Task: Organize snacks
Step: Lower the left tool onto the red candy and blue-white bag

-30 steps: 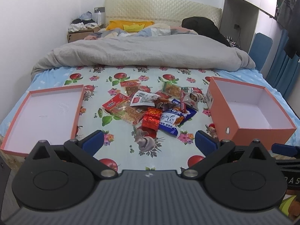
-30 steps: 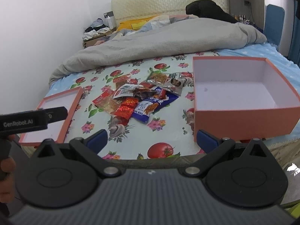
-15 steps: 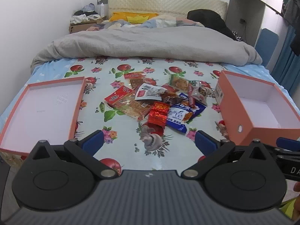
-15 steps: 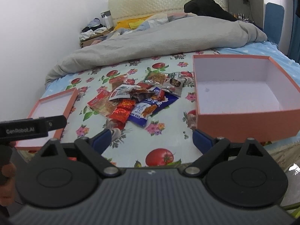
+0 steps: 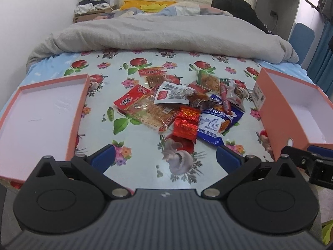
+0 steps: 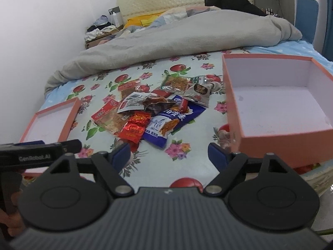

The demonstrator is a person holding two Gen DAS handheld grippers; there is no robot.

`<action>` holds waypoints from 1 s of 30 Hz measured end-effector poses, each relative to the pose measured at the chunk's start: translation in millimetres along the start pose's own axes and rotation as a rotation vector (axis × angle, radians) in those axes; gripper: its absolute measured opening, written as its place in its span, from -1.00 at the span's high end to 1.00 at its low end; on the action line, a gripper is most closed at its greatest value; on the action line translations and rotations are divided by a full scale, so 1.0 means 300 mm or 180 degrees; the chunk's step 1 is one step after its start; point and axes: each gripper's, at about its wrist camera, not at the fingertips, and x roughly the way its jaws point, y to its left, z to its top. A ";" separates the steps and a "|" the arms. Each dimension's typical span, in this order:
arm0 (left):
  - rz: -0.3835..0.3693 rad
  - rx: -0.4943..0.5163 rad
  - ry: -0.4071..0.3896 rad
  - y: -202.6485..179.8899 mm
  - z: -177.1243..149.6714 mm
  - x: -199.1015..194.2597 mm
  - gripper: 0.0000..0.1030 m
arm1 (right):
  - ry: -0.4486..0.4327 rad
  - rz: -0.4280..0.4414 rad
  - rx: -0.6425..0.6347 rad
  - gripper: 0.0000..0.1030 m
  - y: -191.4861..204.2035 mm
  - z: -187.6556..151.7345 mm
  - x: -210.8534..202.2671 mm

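Spread over the near end of a bed, a fruit-print cloth (image 5: 145,66) is carrying a loose heap of snack packets (image 5: 183,106) at its middle, with a shallow orange lid (image 5: 79,112) lying to the left and a deeper orange box (image 6: 235,108) standing to the right, both empty. Both tools are hovering over the near edge, the left gripper (image 5: 165,158) and the right gripper (image 6: 168,153) each spread wide and holding nothing. Sorting is judged to be just beginning; the next move is probably reaching for a near packet such as the red foil pack (image 5: 186,125) and closing on its edge. Compared with a second ago, both cameras are sitting closer to the pile, which is looming larger.
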 end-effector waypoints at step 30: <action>-0.0643 0.0404 0.0370 -0.027 0.122 0.598 -0.68 | 0.0658 0.0038 0.0687 -0.57 -0.070 0.159 0.577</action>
